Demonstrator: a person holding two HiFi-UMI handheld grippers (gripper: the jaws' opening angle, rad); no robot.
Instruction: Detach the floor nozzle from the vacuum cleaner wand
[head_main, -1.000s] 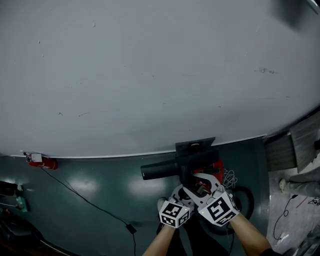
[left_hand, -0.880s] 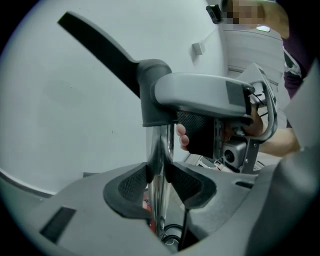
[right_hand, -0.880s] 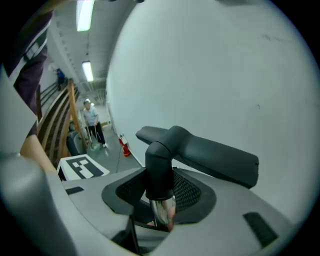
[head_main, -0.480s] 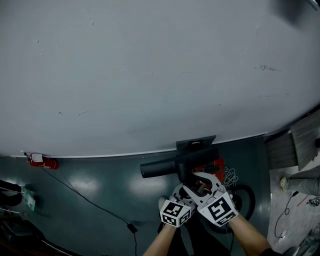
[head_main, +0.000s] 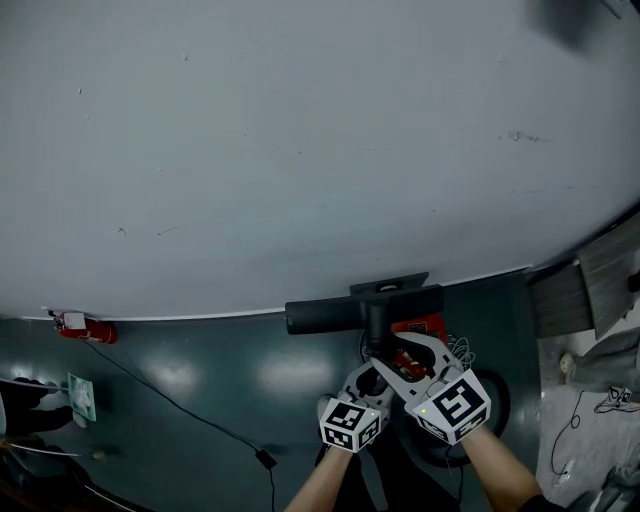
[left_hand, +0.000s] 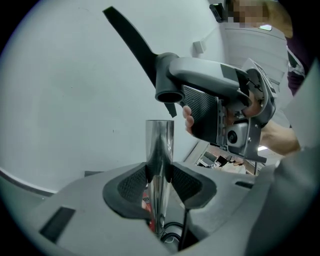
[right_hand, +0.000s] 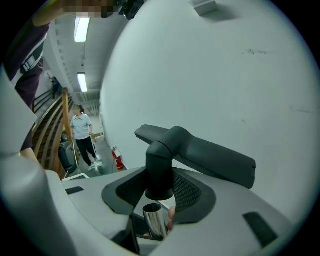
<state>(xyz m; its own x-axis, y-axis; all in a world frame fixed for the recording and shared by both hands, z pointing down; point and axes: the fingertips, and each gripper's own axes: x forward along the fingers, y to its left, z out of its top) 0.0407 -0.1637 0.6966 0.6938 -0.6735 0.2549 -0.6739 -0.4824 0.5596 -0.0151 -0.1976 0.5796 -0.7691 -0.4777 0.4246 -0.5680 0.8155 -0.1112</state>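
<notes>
Your left gripper (left_hand: 160, 182) pinched the chrome wand (left_hand: 159, 140) between its pads; your right gripper (right_hand: 160, 186) was clamped on the neck of the black floor nozzle (right_hand: 215, 160). The nozzle hung just clear of the wand's open end, so detaching looked done; next you needed to carry it aside

The dark grey, T-shaped floor nozzle (right_hand: 200, 152) is sitting detached, its wide head lying crosswise and its short neck pointing down, clamped between the pads of the right gripper (right_hand: 160, 184). Just beneath the neck and apart from it, the shiny metal wand (left_hand: 159, 150) is standing upright, open end showing, pinched by the left gripper (left_hand: 159, 179).
</notes>
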